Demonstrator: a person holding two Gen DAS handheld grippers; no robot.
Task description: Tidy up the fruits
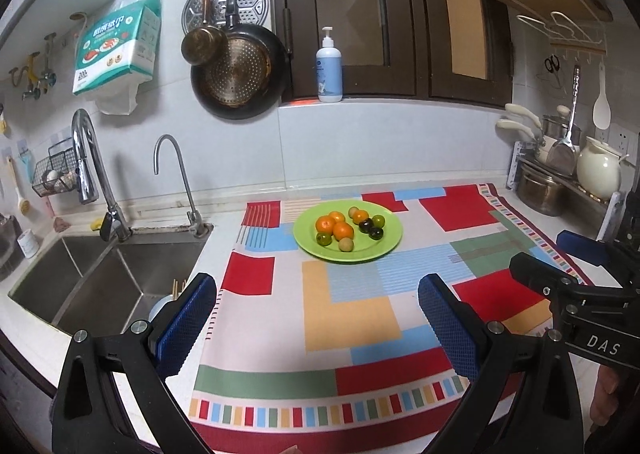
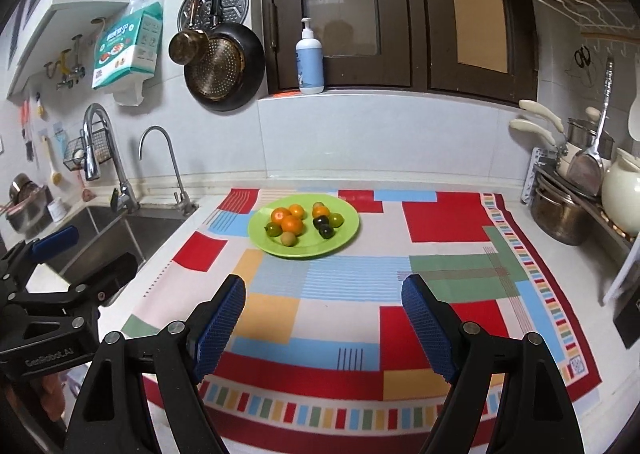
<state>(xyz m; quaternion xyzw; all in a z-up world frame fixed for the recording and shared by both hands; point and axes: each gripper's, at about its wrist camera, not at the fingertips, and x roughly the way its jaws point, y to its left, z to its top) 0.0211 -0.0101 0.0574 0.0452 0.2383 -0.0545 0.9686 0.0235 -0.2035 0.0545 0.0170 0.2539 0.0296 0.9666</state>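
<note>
A green plate (image 1: 384,250) (image 2: 344,234) sits at the far side of a colourful patterned cloth (image 1: 352,318) (image 2: 352,318). It holds several small fruits: orange ones (image 1: 343,230) (image 2: 292,223), green ones (image 1: 323,239) (image 2: 335,219), dark ones (image 1: 375,232) (image 2: 326,231) and a yellowish one (image 1: 345,244) (image 2: 288,239). My left gripper (image 1: 316,314) is open and empty, above the cloth's near left part. My right gripper (image 2: 323,314) is open and empty, above the cloth's near middle; it also shows at the right of the left wrist view (image 1: 560,258).
A steel double sink (image 1: 104,286) (image 2: 132,230) with two taps lies left of the cloth. Pots and a cream kettle (image 1: 598,169) (image 2: 622,189) stand on a rack at the right. A soap bottle (image 1: 329,67) stands on the window sill; pans hang on the wall.
</note>
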